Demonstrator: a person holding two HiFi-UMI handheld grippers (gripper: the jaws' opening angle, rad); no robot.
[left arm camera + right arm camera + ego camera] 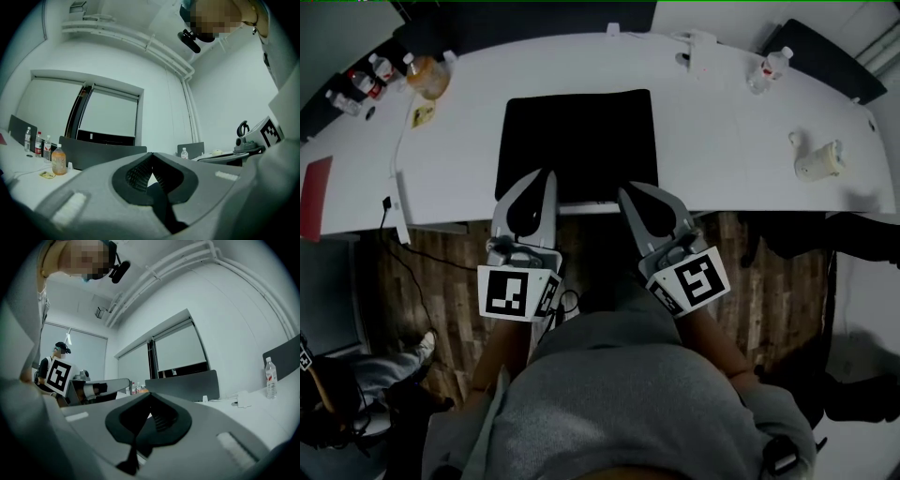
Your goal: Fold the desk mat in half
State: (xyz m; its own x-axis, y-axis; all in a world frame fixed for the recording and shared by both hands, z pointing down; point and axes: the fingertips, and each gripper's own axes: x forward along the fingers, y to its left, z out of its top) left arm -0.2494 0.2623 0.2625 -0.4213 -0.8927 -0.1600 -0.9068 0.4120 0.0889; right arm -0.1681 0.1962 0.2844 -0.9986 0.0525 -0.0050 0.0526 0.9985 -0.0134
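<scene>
The black desk mat (pixel 578 141) lies flat on the white table (pixel 731 141), its near edge along the table's front edge. In the head view both grippers reach in from in front of the table. The left gripper (pixel 547 174) has its tips over the mat's near left part, and the right gripper (pixel 624 191) has its tips over the near right part. Both are shut. The left gripper view shows the left gripper (pixel 150 156) with its jaws together, and the right gripper view shows the right gripper (pixel 151 394) the same. I cannot tell whether either one touches the mat.
Several bottles (pixel 367 77) and an orange drink bottle (pixel 428 77) stand at the table's back left. A cable (pixel 395 183) hangs over its left edge. A water bottle (pixel 769 67) and a white object (pixel 817 161) sit on the right. Another person (pixel 342 398) is at the lower left.
</scene>
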